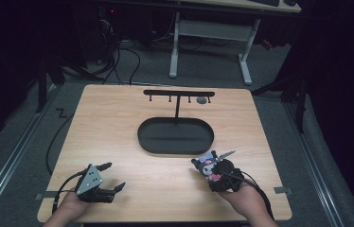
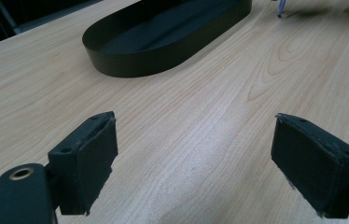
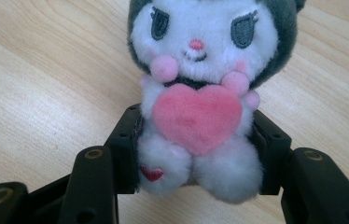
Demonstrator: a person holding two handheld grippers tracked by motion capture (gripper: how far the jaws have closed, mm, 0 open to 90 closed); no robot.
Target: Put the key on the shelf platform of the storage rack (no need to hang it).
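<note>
Snugly, right tool [image 3: 196, 154] clamps fluffy plush toy [image 3: 200, 93].

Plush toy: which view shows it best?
Right gripper view: the plush toy faces the camera close up, jaws pressed against its sides. The high view shows it small at the right gripper.

Both tools are matte black. The left gripper [image 1: 110, 176] carries a grey three-cornered plate dotted with small dark holes on top, and a black cable trails back from it. Its two blocky pads [image 2: 86, 158] have worn, rough edges. The right gripper [image 3: 196, 154] has brass-ringed pivot holes on its linkage arms, and its black cable loops behind it.
</note>
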